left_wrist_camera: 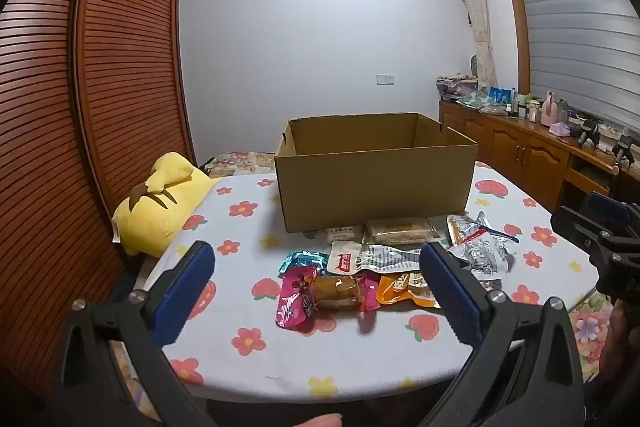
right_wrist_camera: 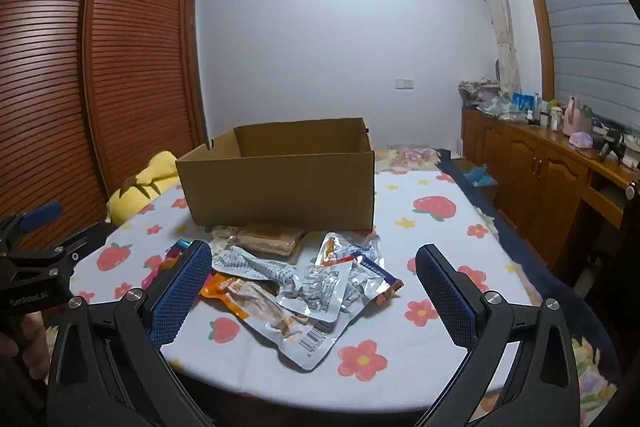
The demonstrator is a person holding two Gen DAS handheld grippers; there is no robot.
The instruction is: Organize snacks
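Blue-padded fingers of the left gripper (left_wrist_camera: 316, 283) stand wide apart with nothing between them, hovering just short of the snack pile and tilted a little downward. Directly ahead of them lies a pink-wrapped cake (left_wrist_camera: 320, 293), its long axis running left to right across the gap, with a teal packet (left_wrist_camera: 302, 261) just beyond it and an orange packet (left_wrist_camera: 404, 289) touching its right end. Farther on, a white pouch (left_wrist_camera: 372, 259) overlaps the pile, and two clear-wrapped bars (left_wrist_camera: 400, 230) lie against the near wall of the cardboard box (left_wrist_camera: 376, 183).

From the right wrist view, the right gripper (right_wrist_camera: 314, 293) is likewise spread to its widest and empty. Between its fingers lies a heap of silver foil pouches (right_wrist_camera: 316, 287), crumpled and overlapping, the nearest one running diagonally toward the near right.

All snacks are on the flowered tablecloth (left_wrist_camera: 240, 343), in front of the box; from here the box looks empty, though its floor is hidden. So the sorting seems barely begun. The pink cake sits nearer the left hand, the foil heap nearer the right. Judging by its crosswise lie, the left tongs would need to reach forward and down, and probably turn, to close across its short width.

A yellow plush pillow (left_wrist_camera: 160, 203) rests at the table's far left edge.
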